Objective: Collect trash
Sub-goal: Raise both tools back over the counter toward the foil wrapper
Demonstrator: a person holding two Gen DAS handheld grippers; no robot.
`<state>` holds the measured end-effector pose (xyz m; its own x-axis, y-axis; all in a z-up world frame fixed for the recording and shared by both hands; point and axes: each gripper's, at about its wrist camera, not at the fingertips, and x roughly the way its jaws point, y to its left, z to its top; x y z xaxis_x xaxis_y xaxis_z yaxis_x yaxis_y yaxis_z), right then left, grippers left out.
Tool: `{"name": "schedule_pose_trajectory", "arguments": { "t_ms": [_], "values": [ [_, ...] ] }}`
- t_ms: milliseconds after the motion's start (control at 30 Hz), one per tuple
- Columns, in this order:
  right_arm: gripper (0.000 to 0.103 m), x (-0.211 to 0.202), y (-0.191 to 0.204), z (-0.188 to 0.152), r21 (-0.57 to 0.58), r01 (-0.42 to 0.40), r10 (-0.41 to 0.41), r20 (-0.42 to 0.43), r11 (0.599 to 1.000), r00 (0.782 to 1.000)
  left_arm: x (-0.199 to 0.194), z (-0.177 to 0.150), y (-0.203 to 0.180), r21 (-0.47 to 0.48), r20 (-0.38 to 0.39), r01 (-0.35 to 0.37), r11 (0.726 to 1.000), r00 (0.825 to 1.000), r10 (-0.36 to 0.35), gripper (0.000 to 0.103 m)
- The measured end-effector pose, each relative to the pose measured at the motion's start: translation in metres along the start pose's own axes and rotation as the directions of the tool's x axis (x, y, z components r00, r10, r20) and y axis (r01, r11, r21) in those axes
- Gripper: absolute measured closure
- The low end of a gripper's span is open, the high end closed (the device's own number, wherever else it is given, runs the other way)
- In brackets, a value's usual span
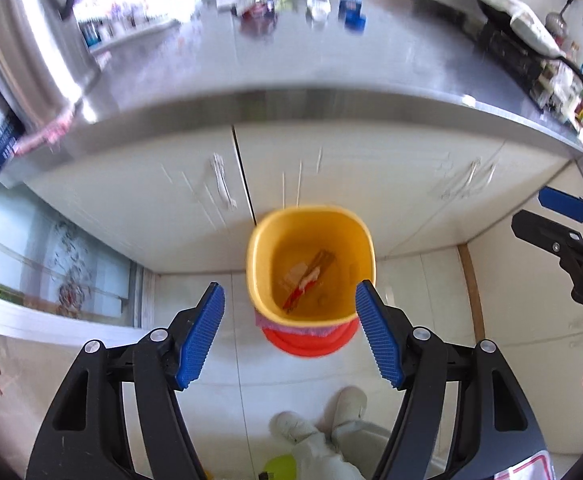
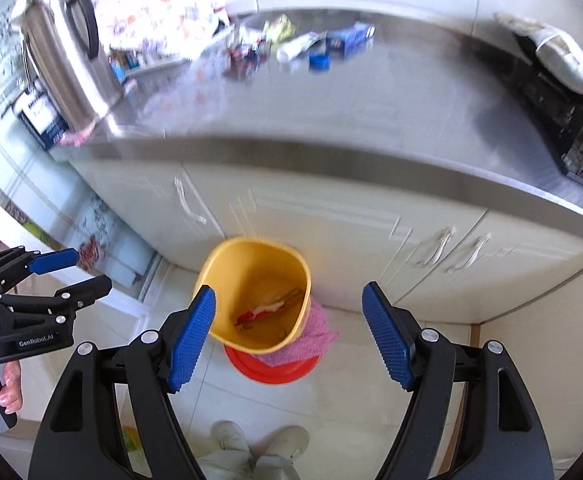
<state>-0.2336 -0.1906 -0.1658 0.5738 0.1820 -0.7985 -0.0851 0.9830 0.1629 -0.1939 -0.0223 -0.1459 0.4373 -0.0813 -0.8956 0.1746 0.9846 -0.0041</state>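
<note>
Trash lies at the far edge of the steel counter (image 2: 331,92); we make out a blue carton (image 2: 349,38), a white wrapper (image 2: 297,48), a yellow-green packet (image 2: 279,26) and a small red-and-dark packet (image 2: 243,56), all blurred; we judge them light, crinkly and easily crushed, likely to skid on the polished steel, so we would pinch each across a flat or folded edge and take the carton across its narrow sides. Our left gripper (image 1: 290,334) and right gripper (image 2: 287,336) both hang above the floor with jaws spread wide and nothing between them. Below us stands the yellow bin (image 2: 211,280), against the cabinet doors (image 2: 331,232); inside it rest a red-and-white wrapper (image 2: 259,312) and some brownish scraps; it is otherwise mostly empty. A pink cloth (image 2: 311,340) and a red basin (image 2: 271,368) sit beneath the bin.
</note>
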Motion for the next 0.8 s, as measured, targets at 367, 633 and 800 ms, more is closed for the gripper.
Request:
{"name": "schedule_pose_trajectory", "arguments": {
  "t_ms": [367, 633, 800],
  "values": [
    [0.027, -0.015, -0.008, 0.075, 0.043, 0.030, -0.034, 0.107, 0.999, 0.994, -0.011, 0.077, 0.009, 0.021, 0.094, 0.009, 1.000, 0.996, -0.010, 0.034],
    [0.027, 0.010, -0.017, 0.142, 0.102, 0.068, -0.083, 0.150, 0.992, 0.985, 0.012, 0.152, 0.038, 0.015, 0.114, 0.017, 1.000, 0.993, -0.018, 0.034],
    [0.027, 0.032, -0.020, 0.179, 0.128, 0.080, -0.101, 0.160, 0.988, 0.982, 0.031, 0.193, 0.053, -0.003, 0.112, 0.011, 1.000, 0.994, -0.011, 0.034]
  ]
}}
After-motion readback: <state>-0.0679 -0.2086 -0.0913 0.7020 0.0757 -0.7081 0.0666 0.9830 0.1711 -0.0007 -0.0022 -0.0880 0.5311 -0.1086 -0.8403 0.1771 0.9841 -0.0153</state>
